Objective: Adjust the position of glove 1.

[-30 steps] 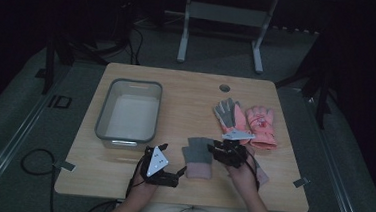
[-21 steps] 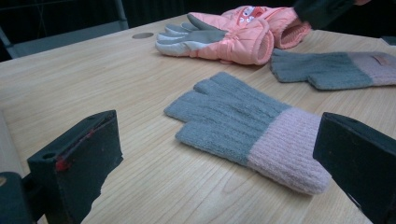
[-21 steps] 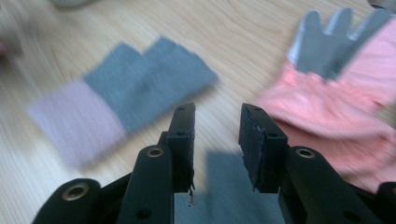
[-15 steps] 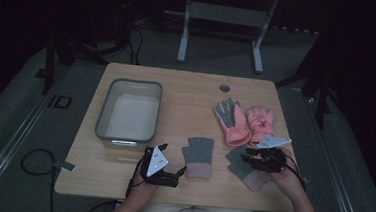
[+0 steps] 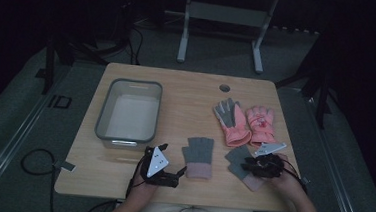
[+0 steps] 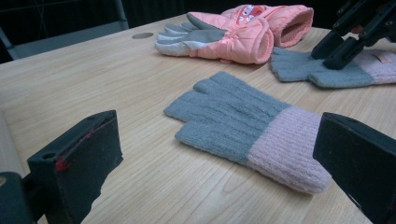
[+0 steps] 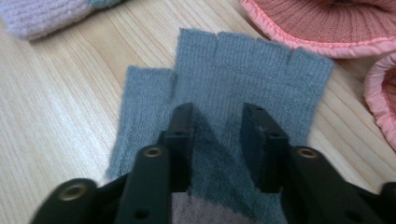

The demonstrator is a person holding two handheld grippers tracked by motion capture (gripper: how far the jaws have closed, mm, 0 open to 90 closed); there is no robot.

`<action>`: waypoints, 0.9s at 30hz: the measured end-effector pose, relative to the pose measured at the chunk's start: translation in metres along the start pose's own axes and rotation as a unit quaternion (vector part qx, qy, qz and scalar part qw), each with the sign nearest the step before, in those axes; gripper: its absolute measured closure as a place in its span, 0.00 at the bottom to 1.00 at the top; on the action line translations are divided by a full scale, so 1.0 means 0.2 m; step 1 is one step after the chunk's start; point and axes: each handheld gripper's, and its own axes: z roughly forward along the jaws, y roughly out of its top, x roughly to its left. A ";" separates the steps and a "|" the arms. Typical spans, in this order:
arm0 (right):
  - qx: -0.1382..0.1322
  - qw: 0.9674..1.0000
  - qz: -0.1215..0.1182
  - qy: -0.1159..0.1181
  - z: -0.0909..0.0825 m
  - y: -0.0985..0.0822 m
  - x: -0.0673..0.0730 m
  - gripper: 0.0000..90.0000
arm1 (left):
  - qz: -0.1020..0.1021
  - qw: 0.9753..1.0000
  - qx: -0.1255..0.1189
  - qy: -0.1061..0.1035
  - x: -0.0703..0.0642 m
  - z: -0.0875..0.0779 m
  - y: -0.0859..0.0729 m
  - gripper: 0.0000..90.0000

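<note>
At the near right of the pale wood-grain table [image 5: 187,91], the right gripper [image 7: 217,140] sits tips-down on a flat fingerless knit glove [image 7: 243,84]: fine-ribbed grey body, short square-cut finger stubs, pink cuff toward the person. Its jaws have just been closing and now stand a narrow gap apart, resting on the grey knit; no fold of fabric is pinched between the pads (glove lies flat).

The left gripper [image 5: 164,172] rests at the near edge, matte black jaws spread wide with nothing between them. Just ahead of it lies the matching knit glove [image 6: 247,130]: chunkier visible rib, grey palm, soft pink ribbed cuff, flat on the wood.

Beyond both lie two padded salmon-pink ski gloves: one [image 6: 219,39] with grey palm and fingertip patches, smooth shell fabric, the other [image 6: 280,18] showing a ribbed inner cuff with piped edge. The two touch side by side.

At the left stands a translucent grey rectangular plastic bin [image 5: 129,113] with rounded corners, well apart from the gloves.
</note>
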 end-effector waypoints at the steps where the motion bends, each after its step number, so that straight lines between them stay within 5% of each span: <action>1: 0.001 1.000 0.007 -0.002 0.00 0.00 0.00 0.84 | 0.000 1.000 0.000 0.000 0.00 0.00 0.00 0.01; 10: 0.014 0.999 0.038 -0.016 -0.02 0.02 0.05 0.95 | -0.001 1.000 -0.001 0.002 0.00 0.00 0.00 0.01; 15: -0.026 0.997 0.073 -0.029 -0.13 0.07 0.15 0.95 | 0.001 1.000 -0.001 0.003 0.00 0.00 0.00 0.01; 18: -0.044 0.992 0.112 -0.041 -0.21 0.10 0.21 0.95 | 0.000 1.000 0.000 0.003 0.00 0.00 0.00 0.01; 22: -0.070 0.981 0.166 -0.072 -0.30 0.11 0.26 0.95 | 0.001 1.000 -0.001 0.003 0.00 0.00 0.00 0.01; 27: -0.075 0.971 0.203 -0.103 -0.30 0.08 0.32 0.95 | 0.002 1.000 -0.001 0.002 0.00 0.00 0.00 0.01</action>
